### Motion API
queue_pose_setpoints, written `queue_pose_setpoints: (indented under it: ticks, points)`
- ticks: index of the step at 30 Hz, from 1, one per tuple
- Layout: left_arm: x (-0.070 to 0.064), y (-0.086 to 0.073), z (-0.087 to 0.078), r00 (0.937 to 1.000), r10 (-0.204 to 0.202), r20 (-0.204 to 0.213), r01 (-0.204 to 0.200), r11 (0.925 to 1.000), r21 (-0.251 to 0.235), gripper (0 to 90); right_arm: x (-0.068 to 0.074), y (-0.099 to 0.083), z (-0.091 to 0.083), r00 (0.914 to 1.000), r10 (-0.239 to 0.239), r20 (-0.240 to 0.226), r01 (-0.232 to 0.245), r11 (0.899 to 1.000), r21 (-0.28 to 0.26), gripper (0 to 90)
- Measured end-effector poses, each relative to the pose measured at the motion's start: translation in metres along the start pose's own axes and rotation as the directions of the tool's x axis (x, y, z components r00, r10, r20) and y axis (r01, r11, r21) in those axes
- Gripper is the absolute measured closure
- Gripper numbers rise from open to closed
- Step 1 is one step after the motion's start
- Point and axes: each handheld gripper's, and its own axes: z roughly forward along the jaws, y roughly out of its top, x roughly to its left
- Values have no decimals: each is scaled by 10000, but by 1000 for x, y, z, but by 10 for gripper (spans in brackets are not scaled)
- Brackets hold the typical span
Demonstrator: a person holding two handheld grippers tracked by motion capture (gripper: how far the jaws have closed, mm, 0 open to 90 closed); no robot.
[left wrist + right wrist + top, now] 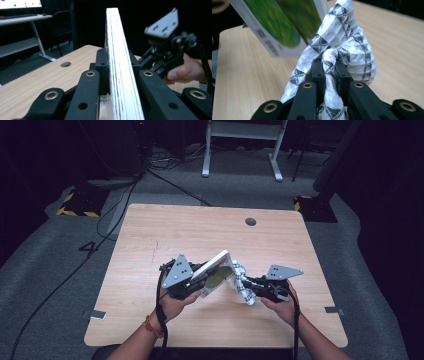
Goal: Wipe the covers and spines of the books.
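Two grippers meet over the middle of the wooden table (150, 235), each one held in a hand of the person. The left gripper (196, 279) has its jaws closed narrow on a book (216, 272); in the left gripper view the book (117, 62) stands upright between the two black jaws with its white page edge turned toward the camera, and it rises far above the jaw tips. The book is lifted off the table and tilted, with its green cover facing the right gripper (248, 285).

The right gripper has its jaws closed on a white cloth (241, 282) with a dark diamond pattern. In the right gripper view a twisted fold of the cloth (342, 50) runs down between the jaws, and the rest of it bulges out above and to the right of the jaw tips. The green cover of the book (282, 22) hangs just above and to the left of these jaws, and the cloth appears to touch its lower edge, though the cover is blurred there.

In the left gripper view the right gripper (166, 60) is seen just to the right of the book, with the fingers of the right hand (187, 72) wrapped around its body. A round hole (65, 64) in the table lies well to the left of the left jaws
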Motion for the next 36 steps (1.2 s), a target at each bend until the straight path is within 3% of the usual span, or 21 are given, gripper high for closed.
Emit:
queue_pose_setpoints:
  ticks: [3, 9, 12, 17, 21, 23, 26, 27, 31, 36]
  points:
    - [2, 1, -2, 9999, -70, -99, 69, 10000, -58, 785, 2, -6, 8, 9998, 109, -178, -103, 9994, 345, 821]
    - [2, 1, -2, 9994, -208, -259, 202, 9995, -229, 785, 25, -3, 22, 9955, -341, -889, 384, 9982, 467, 821]
    - [0, 0, 0, 9992, -246, -314, 238, 9994, -244, 785, 40, 0, 30, 9864, -563, -1543, 591, 9982, 136, 819]
    - [-2, -2, 5, 9987, -303, -412, 297, 9994, -148, 785, 70, 5, 46, 9602, -1083, -2574, 1043, 9941, -290, 819]
    - [-4, -3, 11, 9978, -406, -523, 404, 9992, -46, 785, 89, 10, 55, 9481, -1468, -2822, 1409, 9892, -413, 819]
    - [-6, -3, 13, 9975, -409, -582, 412, 9991, 26, 785, 96, 16, 57, 9489, -1758, -2622, 1656, 9843, -604, 820]
    - [-5, -3, 13, 9955, -547, -769, 553, 9985, 55, 784, 102, 27, 57, 9626, -1861, -1971, 1717, 9812, -876, 821]
    - [-5, -3, 13, 9950, -570, -823, 577, 9983, 63, 783, 104, 30, 58, 9697, -1927, -1503, 1806, 9794, -903, 820]
    - [-5, -4, 14, 9917, -744, -1047, 767, 9969, 179, 780, 111, 31, 64, 9742, -2077, -883, 2009, 9763, -802, 820]
    - [-4, -3, 12, 9901, -861, -1110, 880, 9960, 129, 781, 114, 26, 74, 9757, -2136, -480, 2116, 9764, -436, 821]
